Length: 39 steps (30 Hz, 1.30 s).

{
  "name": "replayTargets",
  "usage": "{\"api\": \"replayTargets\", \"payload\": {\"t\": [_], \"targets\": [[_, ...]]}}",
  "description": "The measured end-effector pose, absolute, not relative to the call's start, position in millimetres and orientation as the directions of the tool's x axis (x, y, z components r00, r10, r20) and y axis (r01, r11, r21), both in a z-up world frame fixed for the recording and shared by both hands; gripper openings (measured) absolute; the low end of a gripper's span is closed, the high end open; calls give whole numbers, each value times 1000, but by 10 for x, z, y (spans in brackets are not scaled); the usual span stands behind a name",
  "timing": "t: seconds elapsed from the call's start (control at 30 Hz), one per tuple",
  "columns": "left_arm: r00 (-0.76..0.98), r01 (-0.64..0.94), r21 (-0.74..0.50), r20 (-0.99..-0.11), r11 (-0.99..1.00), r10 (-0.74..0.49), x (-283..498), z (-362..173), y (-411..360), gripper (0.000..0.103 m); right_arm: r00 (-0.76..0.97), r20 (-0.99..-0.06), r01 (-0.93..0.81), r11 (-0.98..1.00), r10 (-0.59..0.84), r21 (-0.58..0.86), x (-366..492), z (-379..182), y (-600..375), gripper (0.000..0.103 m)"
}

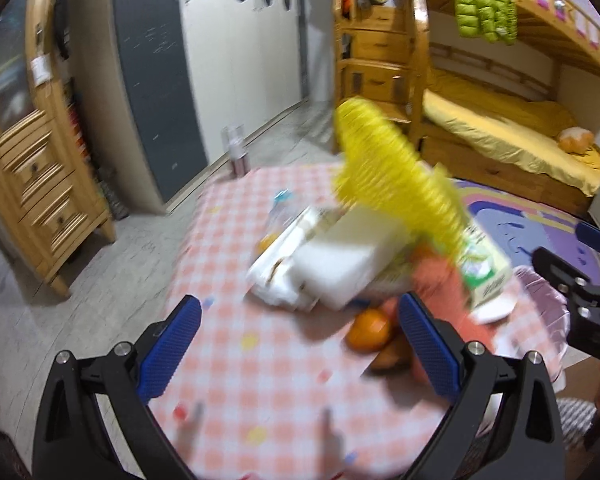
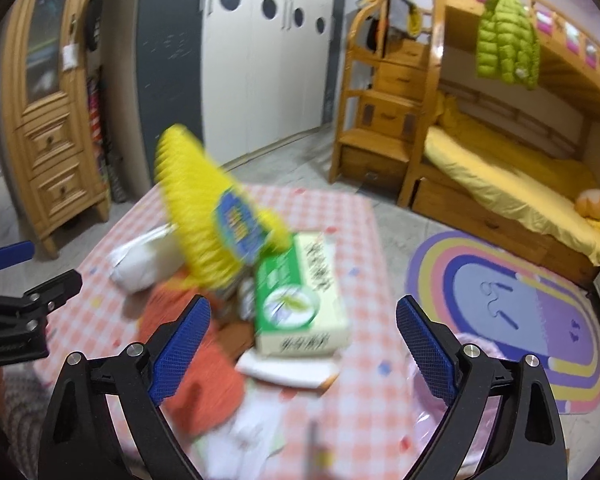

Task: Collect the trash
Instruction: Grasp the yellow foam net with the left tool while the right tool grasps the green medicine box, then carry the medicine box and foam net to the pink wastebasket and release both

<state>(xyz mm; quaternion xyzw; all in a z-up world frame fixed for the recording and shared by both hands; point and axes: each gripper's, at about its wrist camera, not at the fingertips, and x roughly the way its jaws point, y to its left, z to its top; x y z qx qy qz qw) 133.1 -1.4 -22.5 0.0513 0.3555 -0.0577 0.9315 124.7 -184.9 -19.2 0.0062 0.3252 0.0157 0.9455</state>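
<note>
Left gripper (image 1: 300,344) and right gripper (image 2: 304,344) both gape wide, holding nothing. On the checked tabletop (image 2: 352,216), the green carton (image 2: 300,300) bears blurred, unreadable characters; the yellow bag (image 2: 208,216) carries an illegible blue label.

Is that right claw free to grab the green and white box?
Probably yes. The right claw is open and empty, and the green and white box lies right ahead between its fingers, on top of the pile with nothing over its near end.
</note>
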Motion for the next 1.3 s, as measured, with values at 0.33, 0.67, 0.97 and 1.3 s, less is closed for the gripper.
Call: {"api": "replayTargets", "payload": {"t": [0.33,0.67,0.97,1.3], "targets": [[723,279,42,-667,959,-181,1910,-165,-631,89,766,-643,71,995,-5,76,1749,-379,-2211,46],[677,374,-11,-680,927,-281,2188,-359,-905,21,735,-674,51,987,68,155,1803,-588,-2381,43],[834,358,112,-484,927,-264,1885,-58,-913,14,714,-683,-59,985,156,162,1779,-685,-2123,89],[850,300,105,-480,948,-216,1941,-15,-644,14,609,-784,-140,989,118,40,1956,-949,-1776,90]]}}
